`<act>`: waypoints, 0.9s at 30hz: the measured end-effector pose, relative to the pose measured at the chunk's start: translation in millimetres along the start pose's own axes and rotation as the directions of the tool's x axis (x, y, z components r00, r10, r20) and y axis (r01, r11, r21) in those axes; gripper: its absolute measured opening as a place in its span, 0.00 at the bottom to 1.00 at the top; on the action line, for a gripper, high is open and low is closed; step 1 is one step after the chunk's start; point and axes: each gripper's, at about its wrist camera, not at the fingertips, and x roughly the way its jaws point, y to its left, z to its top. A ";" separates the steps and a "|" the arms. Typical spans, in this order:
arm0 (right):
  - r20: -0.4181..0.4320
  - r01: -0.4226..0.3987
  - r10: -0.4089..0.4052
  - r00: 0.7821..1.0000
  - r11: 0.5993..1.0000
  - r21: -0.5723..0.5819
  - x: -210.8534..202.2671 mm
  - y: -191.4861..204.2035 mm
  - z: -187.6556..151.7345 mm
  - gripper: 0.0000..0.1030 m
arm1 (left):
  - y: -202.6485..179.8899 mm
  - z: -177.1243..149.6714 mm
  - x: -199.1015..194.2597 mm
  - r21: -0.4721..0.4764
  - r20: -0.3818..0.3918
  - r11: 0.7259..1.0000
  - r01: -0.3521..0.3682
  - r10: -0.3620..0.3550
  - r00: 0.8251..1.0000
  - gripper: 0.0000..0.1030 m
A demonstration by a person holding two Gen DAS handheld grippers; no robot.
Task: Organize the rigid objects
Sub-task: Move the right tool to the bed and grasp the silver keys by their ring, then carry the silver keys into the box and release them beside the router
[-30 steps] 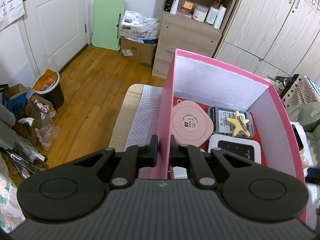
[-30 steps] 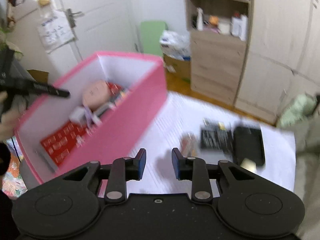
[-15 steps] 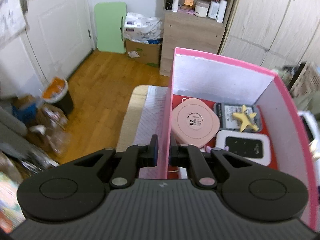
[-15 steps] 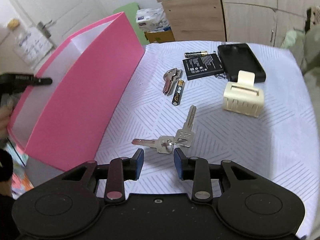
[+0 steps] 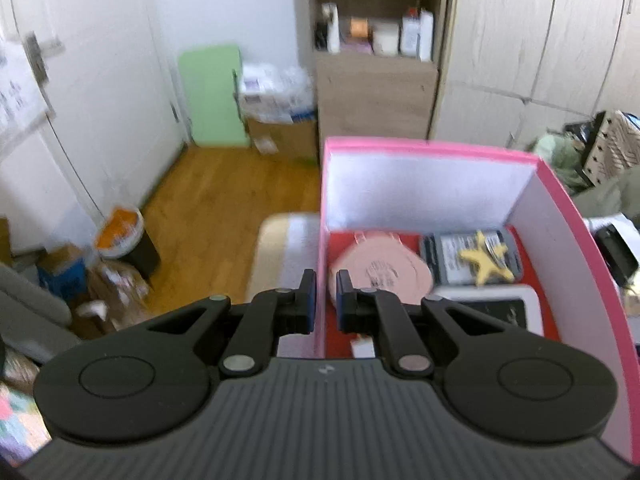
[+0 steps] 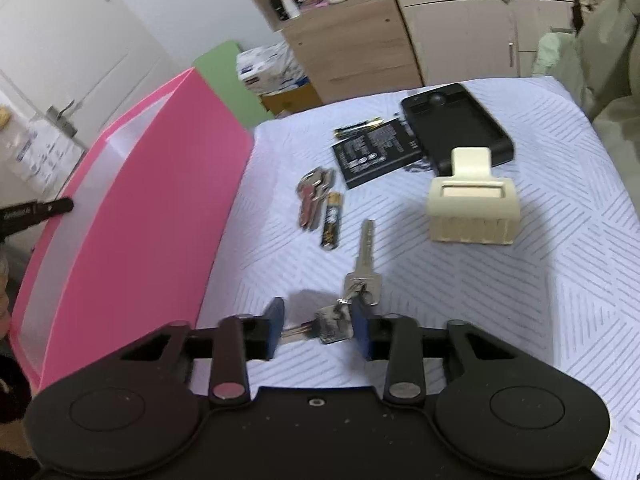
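Fingers (image 6: 276,316) of my right gripper (image 6: 318,326) are closing around the key bunch (image 6: 340,312) while my left gripper (image 5: 324,296) pinches the pink box (image 5: 560,208) wall

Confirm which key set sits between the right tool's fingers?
The ringed silver key bunch between the closing right tool, not the reddish key pair farther off beside the battery.

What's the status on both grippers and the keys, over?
Left gripper shut on pink box wall. Right gripper closing, key bunch between its jaws, on the cloth. Nothing blocking.
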 end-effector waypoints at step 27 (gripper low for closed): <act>0.222 0.015 0.078 0.972 0.922 -0.388 -76.8 121.6 62.1 0.06 | 3.3 -15.8 -3.3 0.023 0.025 1.000 0.006 -0.007 1.000 0.02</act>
